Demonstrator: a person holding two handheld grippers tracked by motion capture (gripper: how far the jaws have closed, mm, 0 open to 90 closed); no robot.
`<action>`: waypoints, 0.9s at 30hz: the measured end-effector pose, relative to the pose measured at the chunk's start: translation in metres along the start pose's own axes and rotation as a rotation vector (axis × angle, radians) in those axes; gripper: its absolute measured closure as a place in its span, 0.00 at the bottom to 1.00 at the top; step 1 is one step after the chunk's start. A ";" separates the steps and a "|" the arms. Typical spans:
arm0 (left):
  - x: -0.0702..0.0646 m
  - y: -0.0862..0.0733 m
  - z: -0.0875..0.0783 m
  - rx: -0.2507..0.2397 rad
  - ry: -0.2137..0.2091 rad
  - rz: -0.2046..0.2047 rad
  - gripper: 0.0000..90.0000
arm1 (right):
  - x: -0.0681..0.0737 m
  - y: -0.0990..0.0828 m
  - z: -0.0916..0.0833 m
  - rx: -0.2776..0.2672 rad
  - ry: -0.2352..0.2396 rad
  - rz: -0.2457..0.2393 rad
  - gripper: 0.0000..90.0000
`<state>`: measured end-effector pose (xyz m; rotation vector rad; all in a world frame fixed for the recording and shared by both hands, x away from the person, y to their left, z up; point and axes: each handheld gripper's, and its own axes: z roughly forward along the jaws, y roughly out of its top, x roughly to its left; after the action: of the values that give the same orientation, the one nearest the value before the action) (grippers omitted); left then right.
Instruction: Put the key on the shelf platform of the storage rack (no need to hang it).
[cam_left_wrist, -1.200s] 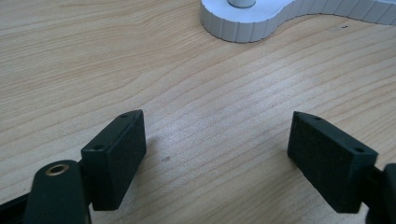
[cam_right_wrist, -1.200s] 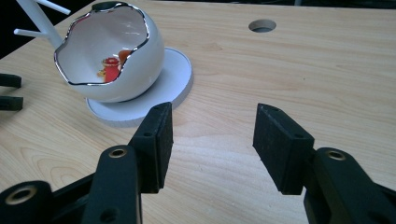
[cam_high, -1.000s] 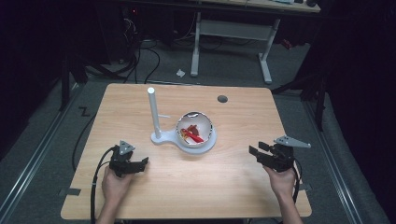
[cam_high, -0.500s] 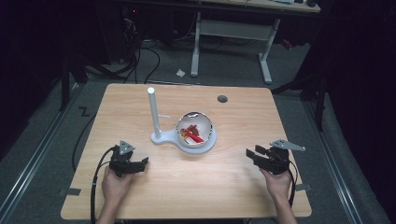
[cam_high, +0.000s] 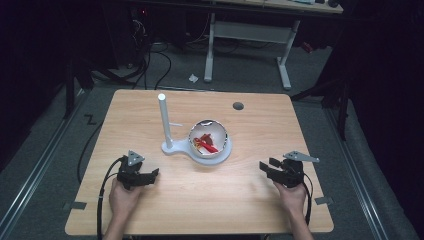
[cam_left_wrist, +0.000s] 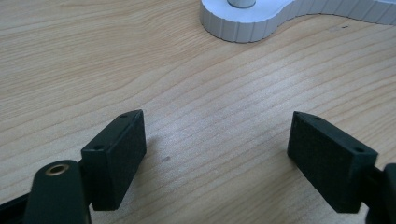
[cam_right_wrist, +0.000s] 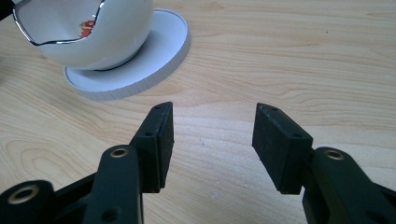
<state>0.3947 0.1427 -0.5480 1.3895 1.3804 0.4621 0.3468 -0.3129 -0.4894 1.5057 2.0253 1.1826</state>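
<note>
A white bowl (cam_high: 209, 139) with red pieces (cam_high: 206, 144) inside sits on a white base (cam_high: 176, 149) that also carries an upright white post (cam_high: 164, 120), at the table's middle. My left gripper (cam_high: 150, 175) rests low at the front left, open, with bare wood between its jaws (cam_left_wrist: 215, 140). The white base (cam_left_wrist: 252, 21) lies ahead of it. My right gripper (cam_high: 266, 166) is at the front right, open and holding nothing (cam_right_wrist: 212, 128). It points toward the bowl (cam_right_wrist: 84, 32) on its round base (cam_right_wrist: 140, 58).
The wooden table (cam_high: 250, 200) has a small dark round hole (cam_high: 238, 106) near its far edge. Cables trail from both grippers off the front edge. Another desk's white legs (cam_high: 285, 65) stand on the grey floor behind.
My right gripper has sunk toward the tabletop, its grey plate lower than before. The left gripper, bowl and post are unmoved.
</note>
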 end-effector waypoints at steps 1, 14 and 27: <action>0.000 0.000 0.000 0.000 0.000 0.000 0.22 | 0.000 -0.001 0.003 0.005 -0.002 0.001 0.54; 0.000 0.000 0.000 0.000 0.000 -0.001 0.22 | 0.003 -0.007 0.020 0.036 -0.015 -0.019 0.54; 0.000 0.000 0.000 0.000 0.000 0.000 0.22 | 0.004 -0.016 0.040 0.076 -0.050 -0.042 0.54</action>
<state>0.3947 0.1427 -0.5480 1.3888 1.3808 0.4621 0.3633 -0.2945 -0.5244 1.5047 2.0801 1.0522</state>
